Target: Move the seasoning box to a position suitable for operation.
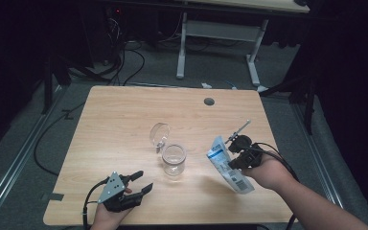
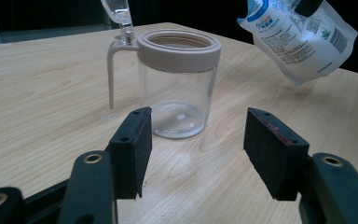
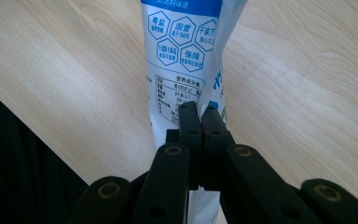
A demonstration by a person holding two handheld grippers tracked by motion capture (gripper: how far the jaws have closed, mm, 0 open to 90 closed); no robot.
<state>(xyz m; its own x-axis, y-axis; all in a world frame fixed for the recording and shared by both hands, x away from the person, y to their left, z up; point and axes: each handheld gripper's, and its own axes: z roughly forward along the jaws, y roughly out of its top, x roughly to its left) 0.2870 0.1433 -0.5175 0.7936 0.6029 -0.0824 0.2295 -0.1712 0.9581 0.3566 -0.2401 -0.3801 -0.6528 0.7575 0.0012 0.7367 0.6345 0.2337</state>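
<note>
Dark grey carpet and black drapes surround the pale rectangular wooden table [image 1: 124, 124], its matte top streaked with fine straight grain and its corners rounded. Near the table's middle stands the short round clear glass jar [image 1: 174, 160], smooth and see-through, with a thick beige plastic collar round its open mouth. A thin beige strap curves down from that collar on the far-left side, and the clear domed hinged lid [image 1: 159, 134] stands tipped up behind the jar. To the right of the jar, above the table and tilted, hangs the flat white-and-blue glossy plastic pouch [image 1: 229, 165], creased, printed with small hexagon badges, a table of text and a barcode. The right gripper [image 3: 199, 112], right of the jar, has its black jaws clenched on the pouch's edge, pinching the film flat between them. The left gripper [image 2: 196, 140] rests near the table's front edge, left of and nearer than the jar, jaws apart with nothing between the rough foam-like pads [image 2: 270, 149], pointing at the jar.
</note>
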